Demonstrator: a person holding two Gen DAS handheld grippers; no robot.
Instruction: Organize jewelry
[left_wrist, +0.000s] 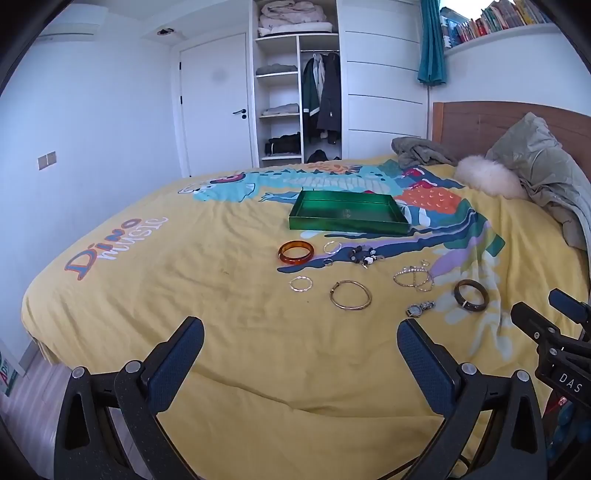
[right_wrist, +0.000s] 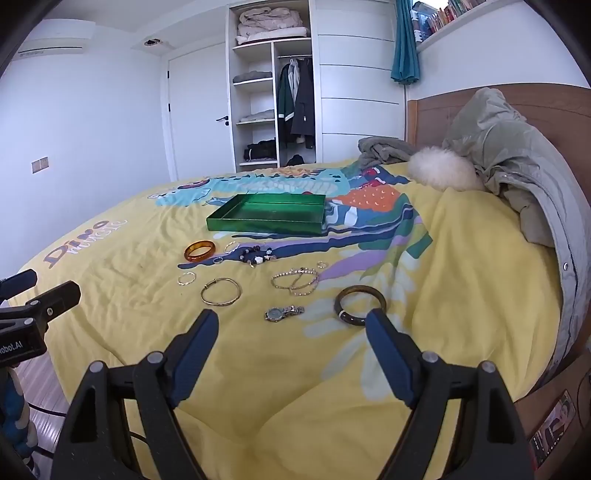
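Jewelry lies loose on the yellow bedspread (left_wrist: 207, 280) in front of an empty green tray (left_wrist: 347, 214) (right_wrist: 269, 218). There is an amber bangle (left_wrist: 296, 252) (right_wrist: 200, 250), a gold bangle (left_wrist: 350, 294) (right_wrist: 221, 291), a dark brown bangle (left_wrist: 471, 293) (right_wrist: 360, 304), a wristwatch (left_wrist: 419, 308) (right_wrist: 283, 313), a pearl bracelet tangle (left_wrist: 413, 277) (right_wrist: 295, 281), dark beads (left_wrist: 364, 255) (right_wrist: 258, 255) and small hoops (left_wrist: 300, 284). My left gripper (left_wrist: 301, 332) is open and empty, short of the gold bangle. My right gripper (right_wrist: 291, 325) is open and empty, just before the watch and brown bangle.
A grey-green coat (right_wrist: 517, 155) with a white fur trim (right_wrist: 441, 168) is heaped at the wooden headboard (left_wrist: 498, 122) on the right. An open wardrobe (left_wrist: 295, 92) and a door stand beyond the bed. The right gripper's body shows at the left view's right edge (left_wrist: 554, 343).
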